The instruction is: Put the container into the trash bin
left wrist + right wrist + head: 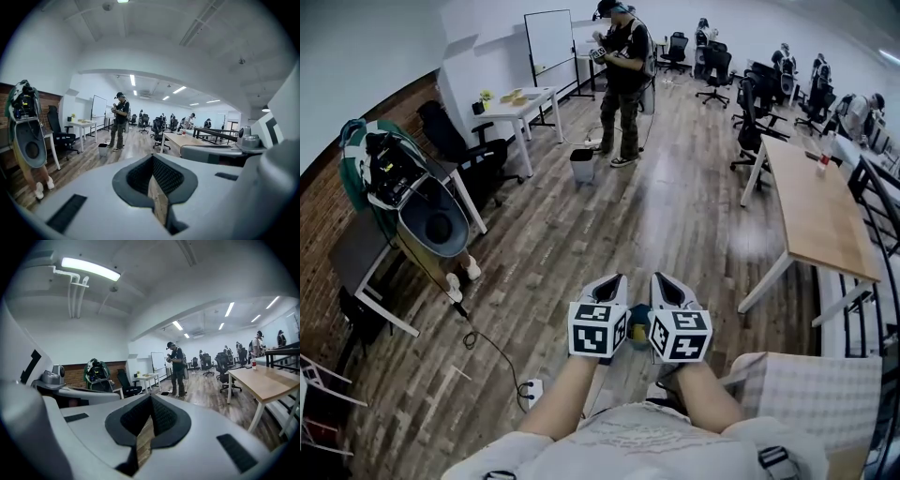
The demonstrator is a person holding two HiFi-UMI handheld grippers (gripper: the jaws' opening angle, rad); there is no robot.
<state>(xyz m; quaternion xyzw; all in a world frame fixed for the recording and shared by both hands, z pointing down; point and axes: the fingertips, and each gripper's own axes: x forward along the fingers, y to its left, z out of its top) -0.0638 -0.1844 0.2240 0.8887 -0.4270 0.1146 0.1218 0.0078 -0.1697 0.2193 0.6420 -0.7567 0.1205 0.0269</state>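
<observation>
My left gripper (616, 280) and right gripper (662, 280) sit side by side in front of me. The left fingers (165, 177) are shut tip to tip on nothing, with only floor showing through the gap behind the pads. The right pair (162, 419) is the same. So the first worry is plain: there is no container in either pair of fingers. A small blue-and-yellow thing (637, 337) shows just behind the fingers, between the two grippers. I cannot tell whether it is the container, or whether anything holds it. If it is only wedged between the gripper bodies, I judge that my hands drifting apart would drop it. The trash bin (582, 165) stands on the floor well ahead of the fingers and a little to the left, just beside a standing person (622, 84). The bin is small, so letting go from far off would likely miss it or hit that person's feet. Below and left of the fingers a cable (487, 345) runs across the floor to a power strip (532, 388). I could catch a foot on it if I walk toward the bin watching only the bin.
</observation>
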